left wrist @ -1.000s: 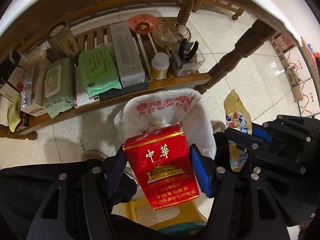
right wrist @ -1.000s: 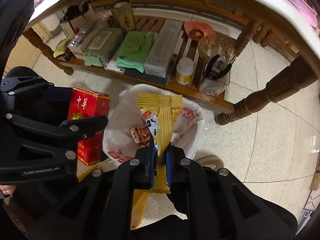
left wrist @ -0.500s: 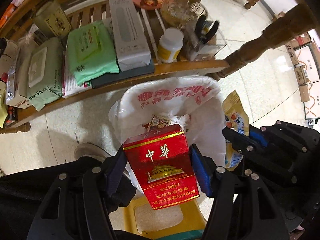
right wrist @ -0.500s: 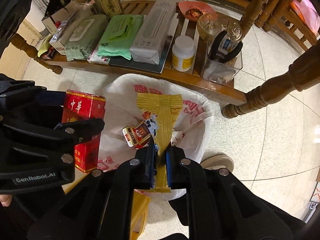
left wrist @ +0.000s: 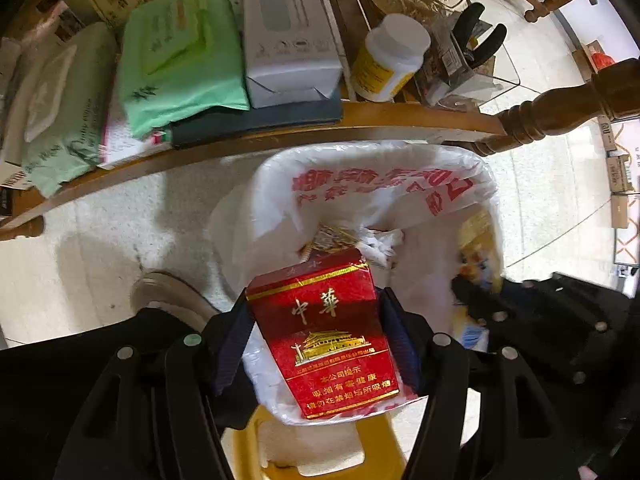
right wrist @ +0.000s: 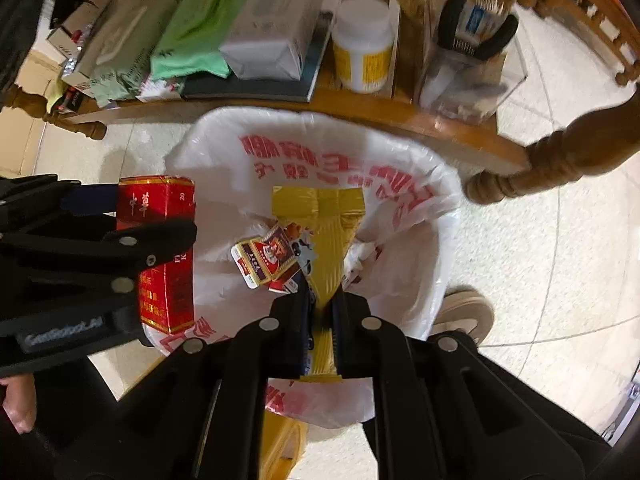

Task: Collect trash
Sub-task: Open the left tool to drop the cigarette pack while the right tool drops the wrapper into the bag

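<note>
A: Where is the trash?

B: Two pieces, both over the bin. The red cigarette pack point(left wrist: 324, 336) sits clamped between the jaws of the left gripper point(left wrist: 318, 344), pressed on both its narrow sides. The yellow snack wrapper point(right wrist: 326, 248) is pinched flat in the right gripper point(right wrist: 322, 332), whose jaws are almost fully closed on it.

A: And the bin itself?

B: A trash bin lined with a white plastic bag point(right wrist: 320, 148) printed with red characters, directly below both sets of jaws. Inside lies a smaller cigarette pack point(right wrist: 266, 258), just left of the wrapper's hanging end, with some crumpled white paper beside it.

A: How do the two grippers stand to each other?

B: Side by side, the left one just to the left of the right jaws, both pointing down into the bag's mouth.

A: Anything beyond the jaws?

B: A low wooden shelf point(left wrist: 360, 124) past the bin's far rim, carrying a green wipes pack point(left wrist: 180, 56), a long white box point(left wrist: 288, 32), a white bottle with a yellow label point(left wrist: 388, 60) and a clear container point(right wrist: 472, 76) holding black-handled pliers. A yellow stool point(left wrist: 312, 456) shows below the jaws, and a shoe point(right wrist: 464, 312) to the right of the bin.
</note>
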The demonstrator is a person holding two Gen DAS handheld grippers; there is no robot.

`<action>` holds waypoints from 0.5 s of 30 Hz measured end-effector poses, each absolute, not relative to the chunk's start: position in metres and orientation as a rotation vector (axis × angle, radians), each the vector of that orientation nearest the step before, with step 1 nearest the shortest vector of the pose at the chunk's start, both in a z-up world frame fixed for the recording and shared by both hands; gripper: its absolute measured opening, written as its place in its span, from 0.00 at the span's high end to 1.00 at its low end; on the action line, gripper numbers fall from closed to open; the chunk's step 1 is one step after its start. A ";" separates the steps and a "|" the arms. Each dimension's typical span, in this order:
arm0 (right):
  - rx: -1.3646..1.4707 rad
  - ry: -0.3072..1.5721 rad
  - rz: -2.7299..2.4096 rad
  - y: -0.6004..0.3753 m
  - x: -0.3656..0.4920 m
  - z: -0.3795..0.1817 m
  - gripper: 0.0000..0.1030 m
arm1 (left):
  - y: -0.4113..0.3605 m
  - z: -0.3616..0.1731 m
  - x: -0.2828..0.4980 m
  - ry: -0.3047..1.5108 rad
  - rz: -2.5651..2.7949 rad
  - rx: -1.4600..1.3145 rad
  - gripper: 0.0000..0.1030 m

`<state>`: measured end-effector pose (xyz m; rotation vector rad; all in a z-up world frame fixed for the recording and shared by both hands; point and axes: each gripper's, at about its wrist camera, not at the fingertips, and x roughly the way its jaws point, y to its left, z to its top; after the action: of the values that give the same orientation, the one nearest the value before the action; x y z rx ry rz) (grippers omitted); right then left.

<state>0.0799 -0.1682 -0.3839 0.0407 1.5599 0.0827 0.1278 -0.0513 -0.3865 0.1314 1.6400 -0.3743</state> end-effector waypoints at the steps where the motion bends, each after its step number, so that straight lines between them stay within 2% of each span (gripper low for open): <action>1: 0.044 1.571 0.084 -0.168 0.080 -0.388 0.90 | -0.053 -0.389 0.128 1.645 -0.375 0.130 0.41; 15: 0.061 1.603 0.092 -0.162 0.074 -0.404 0.89 | -0.059 -0.414 0.126 1.686 -0.348 0.147 0.40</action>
<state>0.0736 -0.1617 -0.4043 0.0607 1.6031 0.0923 0.1264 -0.0590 -0.4138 0.1474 1.6861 -0.3479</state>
